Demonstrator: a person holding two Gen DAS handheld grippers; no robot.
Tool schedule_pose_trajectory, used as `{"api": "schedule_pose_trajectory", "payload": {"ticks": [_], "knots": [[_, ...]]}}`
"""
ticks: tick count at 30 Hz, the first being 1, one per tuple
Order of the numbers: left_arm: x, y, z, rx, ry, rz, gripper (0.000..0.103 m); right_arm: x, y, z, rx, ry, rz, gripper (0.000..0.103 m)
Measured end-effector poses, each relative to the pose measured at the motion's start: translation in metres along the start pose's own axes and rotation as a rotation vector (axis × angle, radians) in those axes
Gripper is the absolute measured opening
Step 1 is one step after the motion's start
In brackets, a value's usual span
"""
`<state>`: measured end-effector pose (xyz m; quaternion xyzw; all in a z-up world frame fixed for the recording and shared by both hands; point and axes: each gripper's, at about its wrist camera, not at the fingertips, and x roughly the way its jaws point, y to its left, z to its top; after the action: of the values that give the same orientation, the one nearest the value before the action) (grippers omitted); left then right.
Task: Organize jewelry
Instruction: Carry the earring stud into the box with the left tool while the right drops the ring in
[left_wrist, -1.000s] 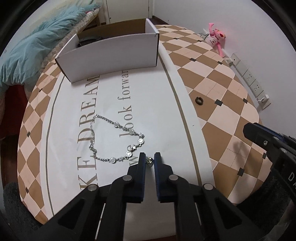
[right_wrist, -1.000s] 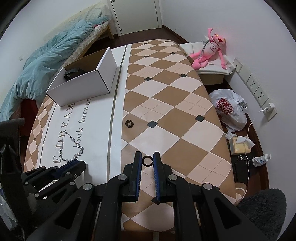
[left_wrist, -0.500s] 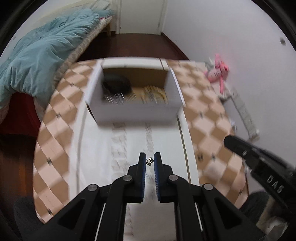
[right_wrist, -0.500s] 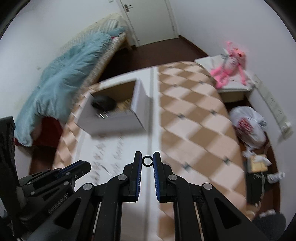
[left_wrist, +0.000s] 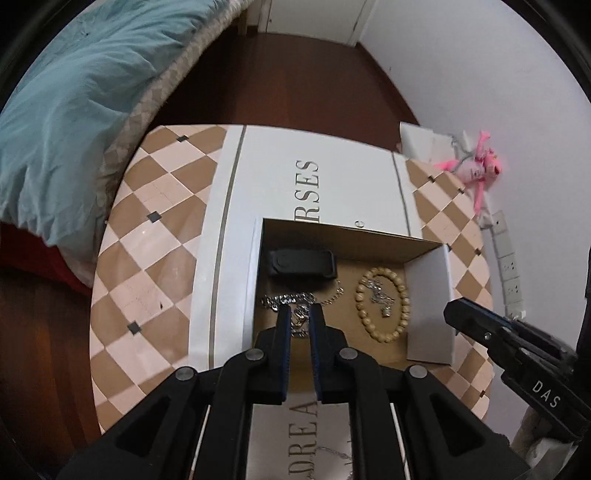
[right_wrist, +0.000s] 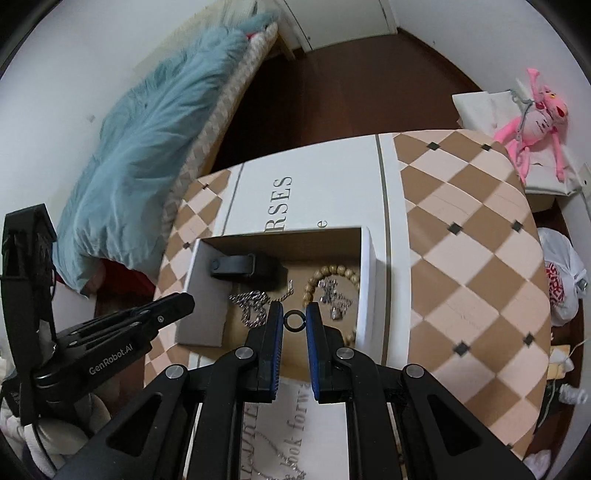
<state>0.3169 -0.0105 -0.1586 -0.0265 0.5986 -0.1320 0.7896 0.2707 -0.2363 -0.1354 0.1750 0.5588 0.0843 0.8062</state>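
Note:
A white cardboard box (left_wrist: 430, 306) (right_wrist: 365, 280) lies open on the checked table. Inside it are a black strap (left_wrist: 301, 264) (right_wrist: 245, 267), a wooden bead bracelet (left_wrist: 384, 306) (right_wrist: 332, 275), a silver pendant (left_wrist: 380, 299) and a silver chain (left_wrist: 288, 301) (right_wrist: 251, 302). My left gripper (left_wrist: 299, 314) (right_wrist: 181, 301) hangs over the chain with its jaws nearly together; the tiny earring between them blends with the chain behind. My right gripper (right_wrist: 294, 314) (left_wrist: 454, 314) is shut on a black ring (right_wrist: 294, 320) above the box's middle. A silver bracelet (left_wrist: 332, 452) (right_wrist: 273, 454) lies on the cloth behind the fingers.
A bed with a teal blanket (left_wrist: 74, 92) (right_wrist: 147, 129) runs along the table's left side. A pink plush toy (left_wrist: 480, 162) (right_wrist: 535, 114) and wall sockets (left_wrist: 509, 266) are at the right. A plastic bag (right_wrist: 561, 277) lies on the floor there.
Both grippers have travelled from the near part of the table to above the open box, each still carrying its small piece. The silver bracelet has dropped to the bottom edge of both views.

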Motion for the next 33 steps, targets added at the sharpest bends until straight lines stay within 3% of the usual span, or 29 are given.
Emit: {"api": "schedule_pose_trajectory", "payload": {"ticks": [4, 5, 6, 7, 8, 9, 13, 15, 16, 17, 22, 25, 33], "knots": [[0.007, 0.002, 0.011, 0.008, 0.024, 0.022, 0.012, 0.015, 0.004, 0.018, -0.033, 0.061, -0.067, 0.016], [0.006, 0.002, 0.013, 0.006, 0.018, 0.031, 0.014, 0.016, 0.004, 0.019, -0.036, 0.066, -0.072, 0.025], [0.005, 0.003, 0.016, 0.007, 0.011, 0.037, 0.026, 0.016, 0.003, 0.020, -0.039, 0.066, -0.078, 0.032], [0.003, 0.003, 0.018, 0.007, 0.001, 0.042, 0.046, 0.014, 0.004, 0.022, -0.046, 0.059, -0.094, 0.047], [0.000, 0.004, 0.019, 0.006, -0.015, 0.050, 0.060, 0.013, 0.004, 0.022, -0.048, 0.056, -0.098, 0.056], [-0.003, 0.004, 0.019, 0.008, -0.029, 0.061, 0.082, 0.012, 0.003, 0.023, -0.049, 0.053, -0.101, 0.057], [-0.010, 0.005, 0.020, 0.016, -0.056, 0.097, 0.087, 0.004, -0.001, 0.020, -0.056, 0.034, -0.151, 0.057], [-0.011, 0.006, 0.019, 0.016, -0.064, 0.124, 0.101, 0.001, -0.003, 0.016, -0.058, 0.029, -0.189, 0.070], [-0.014, 0.006, 0.015, 0.021, -0.081, 0.146, 0.102, -0.001, -0.003, 0.013, -0.064, 0.023, -0.219, 0.085], [-0.015, 0.006, 0.012, 0.023, -0.094, 0.161, 0.102, -0.002, -0.003, 0.010, -0.071, 0.016, -0.250, 0.093], [-0.017, 0.008, -0.011, 0.024, -0.155, 0.228, 0.102, -0.002, -0.007, -0.015, -0.084, 0.011, -0.389, 0.098], [-0.015, 0.009, -0.024, 0.019, -0.174, 0.257, 0.102, -0.001, -0.006, -0.028, -0.092, 0.001, -0.426, 0.099], [-0.021, 0.007, -0.043, 0.024, -0.204, 0.286, 0.103, -0.010, 0.000, -0.045, -0.068, -0.044, -0.440, 0.099]]}}
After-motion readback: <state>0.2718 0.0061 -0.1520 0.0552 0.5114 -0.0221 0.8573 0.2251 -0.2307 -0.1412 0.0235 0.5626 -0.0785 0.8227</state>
